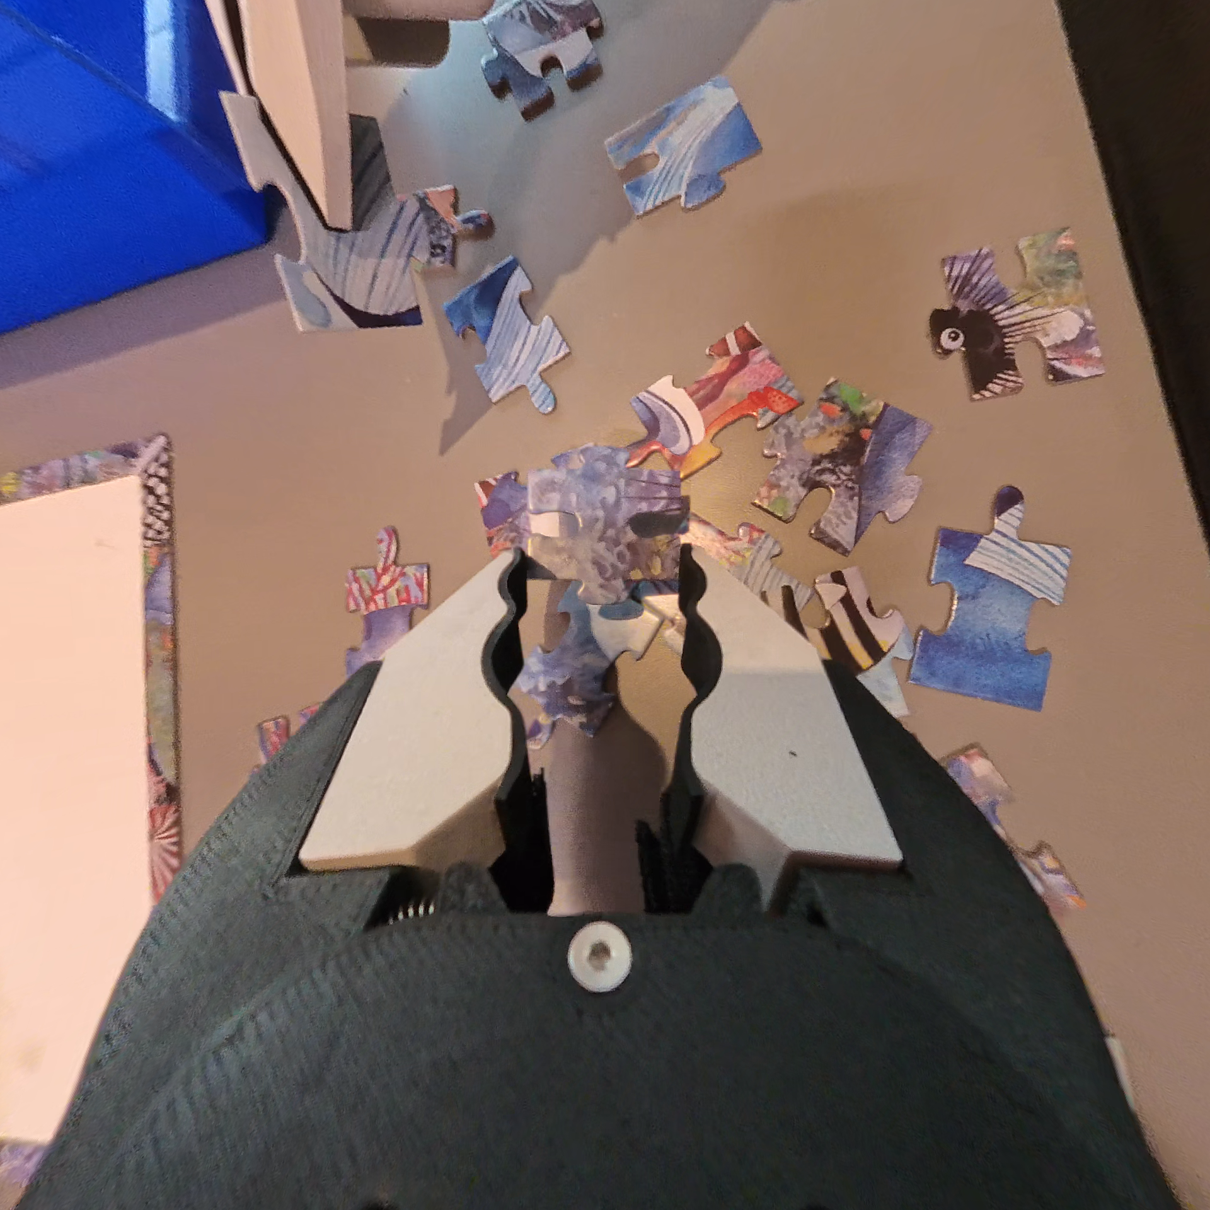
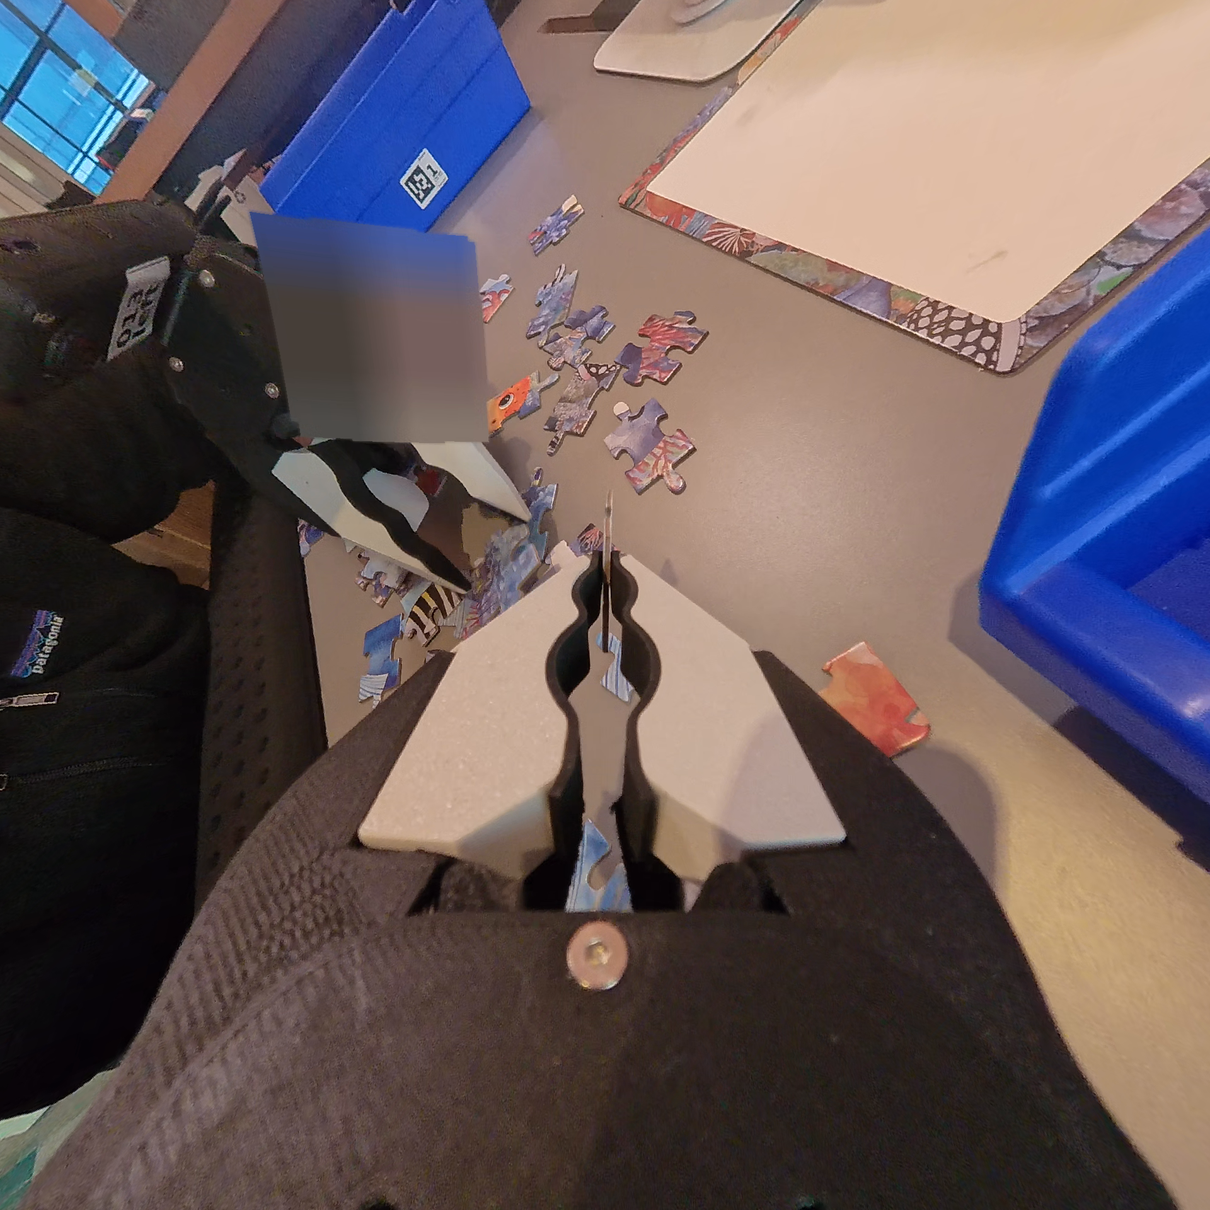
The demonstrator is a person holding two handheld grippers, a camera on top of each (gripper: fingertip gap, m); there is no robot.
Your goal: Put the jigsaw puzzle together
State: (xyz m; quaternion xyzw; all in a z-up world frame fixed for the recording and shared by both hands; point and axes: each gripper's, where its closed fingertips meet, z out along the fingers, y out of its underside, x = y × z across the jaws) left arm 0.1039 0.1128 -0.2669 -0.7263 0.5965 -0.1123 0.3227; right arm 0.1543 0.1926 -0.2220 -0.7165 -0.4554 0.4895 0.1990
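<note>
My left gripper (image 1: 601, 556) is shut on a purple-blue puzzle piece (image 1: 605, 517), gripped across its width between the fingertips, just above a pile of loose pieces (image 1: 844, 458) on the grey table. It also shows at the left of the right wrist view (image 2: 419, 537). My right gripper (image 2: 607, 576) is shut on a blue-and-white striped piece (image 2: 609, 524), seen edge-on. In the left wrist view that gripper (image 1: 288, 111) hangs at the top left with the striped piece (image 1: 360, 275) below it. The puzzle tray, white with a patterned border (image 2: 851, 281), holds no pieces where it shows.
Loose pieces lie scattered across the table (image 2: 818, 491), with an orange one (image 2: 877, 700) near my right gripper. A blue bin (image 2: 1113, 491) stands at the right and another (image 2: 406, 111) at the back. A person in a black jacket (image 2: 85, 720) is at the left. The left gripper's tips are roughly 11 cm from the right gripper's.
</note>
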